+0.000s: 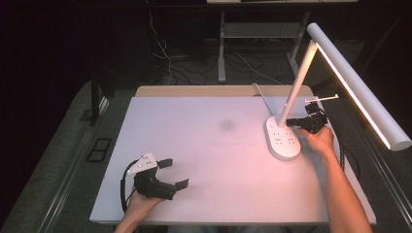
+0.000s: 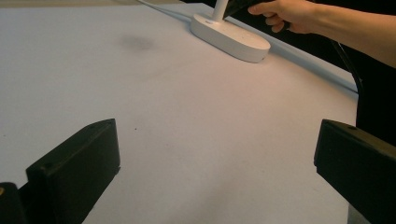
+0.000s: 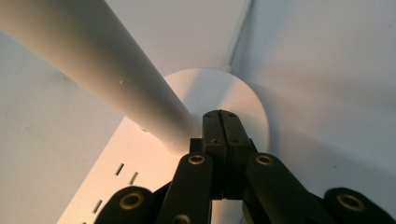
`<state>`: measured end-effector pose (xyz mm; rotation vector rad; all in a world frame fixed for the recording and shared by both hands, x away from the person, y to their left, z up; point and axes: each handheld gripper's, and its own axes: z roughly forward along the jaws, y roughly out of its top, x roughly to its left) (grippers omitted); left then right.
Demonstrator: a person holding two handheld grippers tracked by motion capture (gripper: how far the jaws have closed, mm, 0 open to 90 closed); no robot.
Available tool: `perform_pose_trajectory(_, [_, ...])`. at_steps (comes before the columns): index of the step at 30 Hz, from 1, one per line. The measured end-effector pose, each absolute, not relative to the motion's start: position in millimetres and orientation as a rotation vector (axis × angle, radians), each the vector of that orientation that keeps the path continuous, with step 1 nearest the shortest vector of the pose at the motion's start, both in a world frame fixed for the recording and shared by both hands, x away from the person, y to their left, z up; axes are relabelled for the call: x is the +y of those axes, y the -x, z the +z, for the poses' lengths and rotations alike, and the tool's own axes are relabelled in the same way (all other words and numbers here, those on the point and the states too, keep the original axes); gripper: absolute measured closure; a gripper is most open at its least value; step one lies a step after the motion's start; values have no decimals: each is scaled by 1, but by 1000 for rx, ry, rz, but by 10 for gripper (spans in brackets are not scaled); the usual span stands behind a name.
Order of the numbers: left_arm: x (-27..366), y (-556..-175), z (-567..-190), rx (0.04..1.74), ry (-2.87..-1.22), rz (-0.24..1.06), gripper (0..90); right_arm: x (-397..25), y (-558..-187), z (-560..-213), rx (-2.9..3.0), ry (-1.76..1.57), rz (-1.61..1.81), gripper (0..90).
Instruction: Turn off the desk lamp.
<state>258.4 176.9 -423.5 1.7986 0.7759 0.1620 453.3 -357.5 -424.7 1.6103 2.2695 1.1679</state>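
The desk lamp [image 1: 284, 141] stands lit at the right side of the white table [image 1: 209, 160], its oval base flat on the top, its stem slanting up to a long glowing bar. A white cord [image 1: 260, 94] runs from the base toward the far edge. The right gripper [image 1: 291, 122] has its jaws pressed together, tips at the foot of the stem above the base. The left gripper [image 1: 172, 174] rests near the front left, jaws wide apart, well apart from the lamp. A faint dark smudge [image 1: 227, 125] marks the tabletop between them.

1. One white desk lamp [image 1: 311, 87] with an oval socket base and a lit bar head.
2. One white rectangular table [image 1: 209, 160].
3. Two black two-jaw grippers: left gripper [image 1: 173, 173], right gripper [image 1: 289, 122].
4. One dark smudge [image 1: 227, 125].
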Motion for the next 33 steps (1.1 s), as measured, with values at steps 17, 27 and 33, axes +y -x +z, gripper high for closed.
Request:
perform_pose_trajectory(17, [178, -259, -424, 779, -1798, 164, 0, -353, -451, -425, 2249, -1610, 1150, 900])
perform_pose_trajectory(27, [178, -258, -423, 780, -1794, 163, 0, -355, -452, -424, 2249, -1606, 1154, 900])
perform_pose_trajectory(33, [177, -259, -424, 776, -1800, 164, 0, -356, -452, -425, 2243, -1616, 1166, 900])
